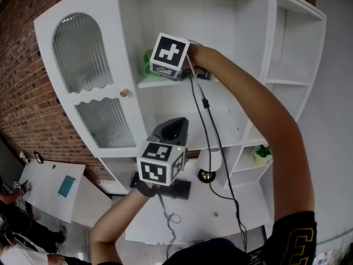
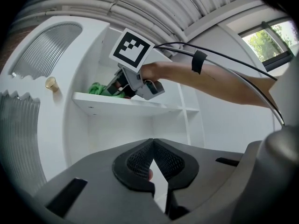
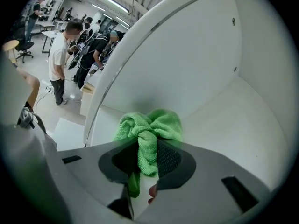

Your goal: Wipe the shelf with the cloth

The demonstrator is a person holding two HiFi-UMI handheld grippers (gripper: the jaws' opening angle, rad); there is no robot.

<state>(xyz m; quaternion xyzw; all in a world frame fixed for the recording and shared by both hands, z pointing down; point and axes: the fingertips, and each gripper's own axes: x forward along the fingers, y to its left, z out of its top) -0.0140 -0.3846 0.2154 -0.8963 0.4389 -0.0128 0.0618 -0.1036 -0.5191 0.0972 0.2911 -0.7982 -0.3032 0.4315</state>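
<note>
A bunched green cloth point(image 3: 149, 127) lies on a white shelf board point(image 3: 233, 125) of the cabinet. My right gripper point(image 3: 145, 160) is shut on the cloth, a fold pinched between its pads. In the head view the right gripper point(image 1: 150, 64) reaches into the upper shelf point(image 1: 165, 83), and the green cloth point(image 1: 146, 62) shows just left of its marker cube. From the left gripper view the cloth point(image 2: 99, 88) sits at the shelf's point(image 2: 121, 105) left end. My left gripper point(image 2: 152, 161) hangs lower, in front of the cabinet, shut with nothing between its pads; in the head view it point(image 1: 168, 132) points at the lower compartment.
The white cabinet has a ribbed-glass door point(image 1: 83, 59) with a brass knob point(image 1: 124, 93) at left, open side shelves point(image 1: 287, 81) at right. A small plant point(image 1: 262, 152), a keyboard point(image 1: 165, 186) and a lamp point(image 1: 208, 164) sit lower down. Cables point(image 1: 207, 120) trail from the right gripper. People stand in the room point(image 3: 63, 55).
</note>
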